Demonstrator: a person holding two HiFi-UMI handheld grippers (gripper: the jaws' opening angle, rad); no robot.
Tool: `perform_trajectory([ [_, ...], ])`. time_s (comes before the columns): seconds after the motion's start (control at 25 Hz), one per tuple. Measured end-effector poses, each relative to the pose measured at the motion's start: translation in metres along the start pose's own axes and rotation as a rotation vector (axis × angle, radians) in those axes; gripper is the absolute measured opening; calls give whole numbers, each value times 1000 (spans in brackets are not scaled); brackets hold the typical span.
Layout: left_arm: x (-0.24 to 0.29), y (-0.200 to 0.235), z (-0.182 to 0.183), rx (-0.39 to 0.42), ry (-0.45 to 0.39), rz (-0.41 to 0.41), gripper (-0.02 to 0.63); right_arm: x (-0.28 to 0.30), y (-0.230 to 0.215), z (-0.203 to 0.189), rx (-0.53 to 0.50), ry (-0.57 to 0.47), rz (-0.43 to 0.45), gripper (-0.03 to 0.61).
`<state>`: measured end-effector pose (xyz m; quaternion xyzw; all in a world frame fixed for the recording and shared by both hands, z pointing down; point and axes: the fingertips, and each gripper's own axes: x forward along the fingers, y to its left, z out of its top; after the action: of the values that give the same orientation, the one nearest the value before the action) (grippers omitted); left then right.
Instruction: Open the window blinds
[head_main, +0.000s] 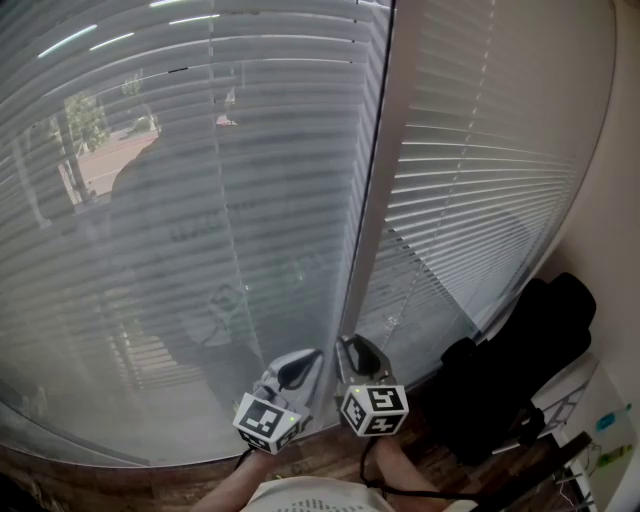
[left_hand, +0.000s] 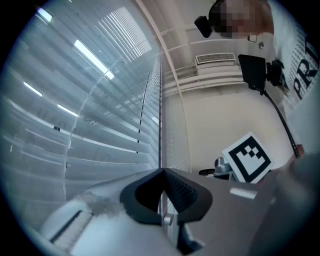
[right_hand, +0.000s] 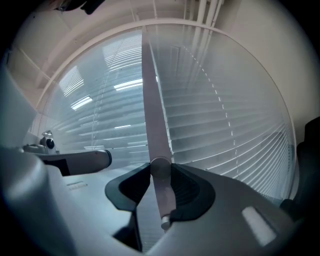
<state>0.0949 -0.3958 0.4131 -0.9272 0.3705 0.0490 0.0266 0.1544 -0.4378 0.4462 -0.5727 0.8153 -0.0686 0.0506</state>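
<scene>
Two slatted blinds cover the window: the left blind (head_main: 150, 200) has its slats tilted so the street shows through, while the right blind (head_main: 490, 150) looks closed. A long pale tilt wand (head_main: 375, 170) hangs between them. My right gripper (head_main: 350, 352) is shut on the wand's lower end (right_hand: 159, 190), whose cap pokes out below the pads. Just left of it, my left gripper (head_main: 305, 366) has its jaw tips together (left_hand: 162, 172). A thin rod (left_hand: 161, 200) with a small end knob sits between its pads.
A black office chair (head_main: 530, 350) stands at the lower right, close to the right blind. A wooden sill (head_main: 330, 455) runs below the blinds. The person's reflection shows in the left pane. The right gripper's marker cube (left_hand: 247, 157) is beside the left gripper.
</scene>
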Motion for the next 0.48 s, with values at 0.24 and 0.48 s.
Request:
perform_trajectory([
  [0.24,0,-1,-1,-2,-8,-13,-8,-8,4,3,-276,42,-8,137],
  [0.48,1,-2,-1,-2,-12,-21,-8,-9,14,9,-620,45,1,137],
])
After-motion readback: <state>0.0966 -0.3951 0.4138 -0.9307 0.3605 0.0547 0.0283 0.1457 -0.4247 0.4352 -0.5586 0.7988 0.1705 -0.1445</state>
